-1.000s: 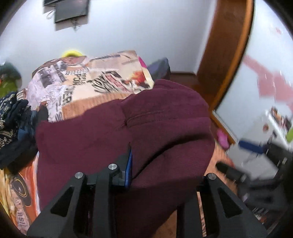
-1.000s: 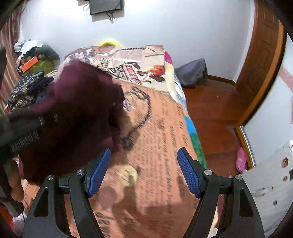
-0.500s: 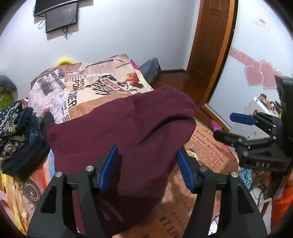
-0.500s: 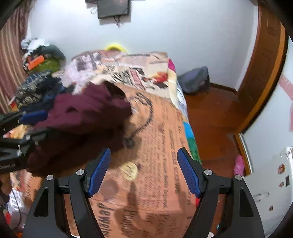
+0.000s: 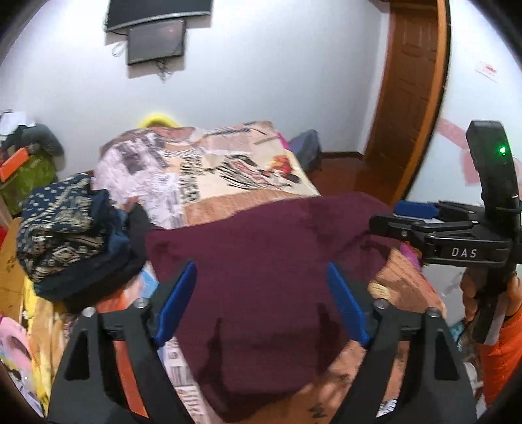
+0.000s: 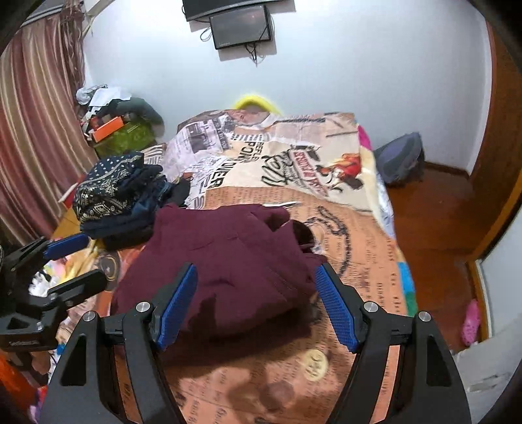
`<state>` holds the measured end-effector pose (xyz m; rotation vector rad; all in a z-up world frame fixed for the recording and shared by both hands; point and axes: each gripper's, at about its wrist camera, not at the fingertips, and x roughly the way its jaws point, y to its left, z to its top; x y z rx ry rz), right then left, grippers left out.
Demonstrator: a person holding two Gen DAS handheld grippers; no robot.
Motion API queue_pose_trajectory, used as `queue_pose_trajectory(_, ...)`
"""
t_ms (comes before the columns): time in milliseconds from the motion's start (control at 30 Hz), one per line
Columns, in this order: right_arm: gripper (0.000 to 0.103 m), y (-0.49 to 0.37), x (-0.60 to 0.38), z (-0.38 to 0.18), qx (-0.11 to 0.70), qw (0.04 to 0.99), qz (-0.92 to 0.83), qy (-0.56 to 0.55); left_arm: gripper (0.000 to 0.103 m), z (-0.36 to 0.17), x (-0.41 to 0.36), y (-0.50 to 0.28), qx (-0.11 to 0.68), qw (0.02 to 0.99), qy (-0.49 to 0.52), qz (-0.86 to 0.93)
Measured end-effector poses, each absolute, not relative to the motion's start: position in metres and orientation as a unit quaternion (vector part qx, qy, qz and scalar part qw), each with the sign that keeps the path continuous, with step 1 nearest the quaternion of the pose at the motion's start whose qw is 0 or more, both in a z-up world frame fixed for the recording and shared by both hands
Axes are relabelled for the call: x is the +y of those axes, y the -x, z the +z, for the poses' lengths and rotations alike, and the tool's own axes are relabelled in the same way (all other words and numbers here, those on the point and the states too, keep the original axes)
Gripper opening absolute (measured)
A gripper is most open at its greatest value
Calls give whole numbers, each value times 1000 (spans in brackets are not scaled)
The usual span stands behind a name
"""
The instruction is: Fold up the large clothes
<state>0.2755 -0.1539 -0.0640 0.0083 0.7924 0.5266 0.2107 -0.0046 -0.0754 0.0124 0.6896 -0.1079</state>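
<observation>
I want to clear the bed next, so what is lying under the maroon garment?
The maroon garment lies on the printed bedspread, which shows all around it. Anything directly beneath the cloth is covered and cannot be seen.

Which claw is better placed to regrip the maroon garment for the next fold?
Left, marginally. The left claw hangs open over the flat spread of the maroon garment. The right claw, also open, faces its bunched, lumpy end.

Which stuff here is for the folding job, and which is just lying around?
For the job: maroon garment, left gripper, right gripper, both open.

Just lying about: dark patterned clothes pile, grey bag, pink shoe, wall screen.
</observation>
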Motion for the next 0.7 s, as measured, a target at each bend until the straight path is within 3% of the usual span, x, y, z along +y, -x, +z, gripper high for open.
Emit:
queue_pose_trajectory(267,72,-298,-169,-102,445,862,244,-23,86,-139,25,-236,424,905,15,-14)
queue_pose_trajectory(433,79,-301,-189,-123,484,834,256,-66,91,-183,30,-235,461,886,47,-23)
queue_pose_trajectory(700,82,-305,-200,-131,515,807,268,-109,93,-175,43,-228,459,886,65,-18)
